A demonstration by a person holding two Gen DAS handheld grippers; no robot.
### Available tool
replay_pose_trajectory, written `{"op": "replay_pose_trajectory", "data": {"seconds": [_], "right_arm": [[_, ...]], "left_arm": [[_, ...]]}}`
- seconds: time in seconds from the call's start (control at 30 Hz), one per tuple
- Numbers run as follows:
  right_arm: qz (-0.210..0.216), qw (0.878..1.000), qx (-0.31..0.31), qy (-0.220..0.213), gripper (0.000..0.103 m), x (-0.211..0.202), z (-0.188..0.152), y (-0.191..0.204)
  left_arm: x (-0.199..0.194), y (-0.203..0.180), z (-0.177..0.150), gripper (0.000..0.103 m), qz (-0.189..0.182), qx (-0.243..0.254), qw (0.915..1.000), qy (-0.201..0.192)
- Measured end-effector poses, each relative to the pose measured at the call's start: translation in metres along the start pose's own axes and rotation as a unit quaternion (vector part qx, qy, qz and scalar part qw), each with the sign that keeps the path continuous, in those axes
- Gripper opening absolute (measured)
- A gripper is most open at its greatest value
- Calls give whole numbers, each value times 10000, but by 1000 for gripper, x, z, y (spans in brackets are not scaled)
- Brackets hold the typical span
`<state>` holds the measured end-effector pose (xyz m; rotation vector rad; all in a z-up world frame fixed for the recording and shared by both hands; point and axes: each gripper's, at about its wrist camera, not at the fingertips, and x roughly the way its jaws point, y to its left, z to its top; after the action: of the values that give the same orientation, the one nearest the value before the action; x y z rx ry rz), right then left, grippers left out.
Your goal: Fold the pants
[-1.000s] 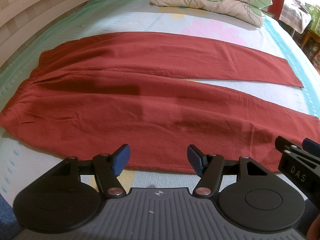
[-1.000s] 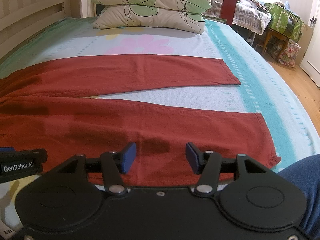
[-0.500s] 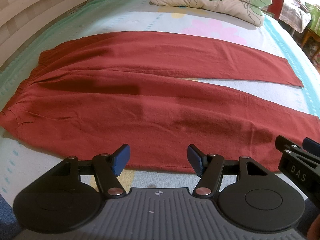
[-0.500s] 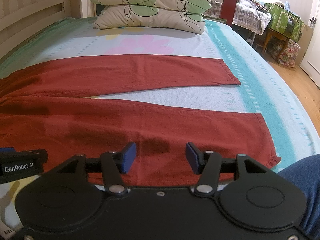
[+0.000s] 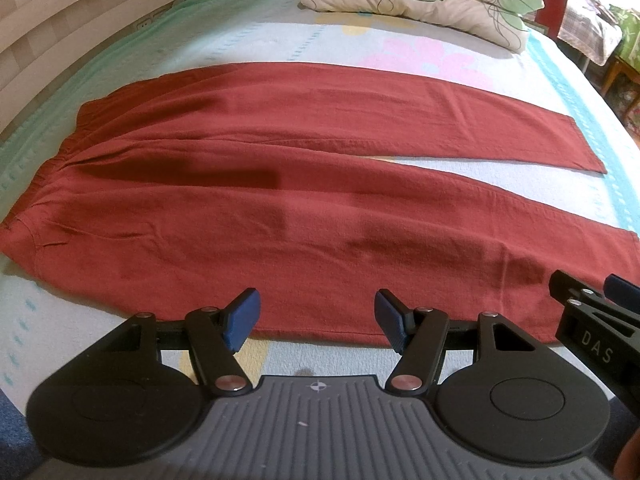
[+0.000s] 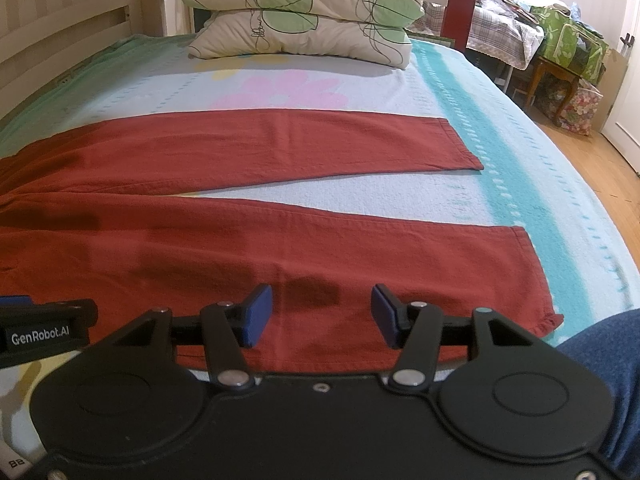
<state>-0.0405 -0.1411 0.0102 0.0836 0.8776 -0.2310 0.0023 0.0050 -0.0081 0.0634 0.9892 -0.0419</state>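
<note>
Pants: a pair of rust-red pants (image 5: 288,216) lies spread flat across a bed (image 6: 500,152), waistband off to the left gripper's left, both legs running out to the right, parted in a narrow V with pale sheet showing between them.
Left gripper: the left gripper (image 5: 317,322) hangs tilted down over the near edge of the pants at about thigh level, its blue pads parted wide with nothing between them; the hem of the near side lies just ahead of the fingertips, not touched.
Right gripper: the right gripper (image 6: 322,316) hovers just to the right of the left one, over the lower part of the near leg, its jaws equally wide apart and empty; red cloth shows in the gap below, clear of the pads.
Cuffs: the near leg's cuff sits to the right of the right gripper, the far leg's cuff beyond it.
Pillows: two leaf-print pillows (image 6: 304,20) are stacked well ahead, at the head of the bed.
Person: a blue-clad knee (image 6: 600,352) shows at the right gripper's right.
</note>
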Motion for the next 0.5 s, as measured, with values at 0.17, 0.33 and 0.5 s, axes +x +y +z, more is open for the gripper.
{"op": "replay_pose_trajectory", "data": {"seconds": [0.17,0.33,0.5], "right_arm": [[11,10000,-1,13,61,0,0,0],[88,9999,-58,129,61,1,1,2],[264,9990,-346,130,61,-1,2,10]], "left_arm": [[-3,-3,-1,62,43,94,9999,-87],[-4,-4,1,52,-18,115,9999,-49],[-2,-2,4,46,-293,129,9994,161]]}}
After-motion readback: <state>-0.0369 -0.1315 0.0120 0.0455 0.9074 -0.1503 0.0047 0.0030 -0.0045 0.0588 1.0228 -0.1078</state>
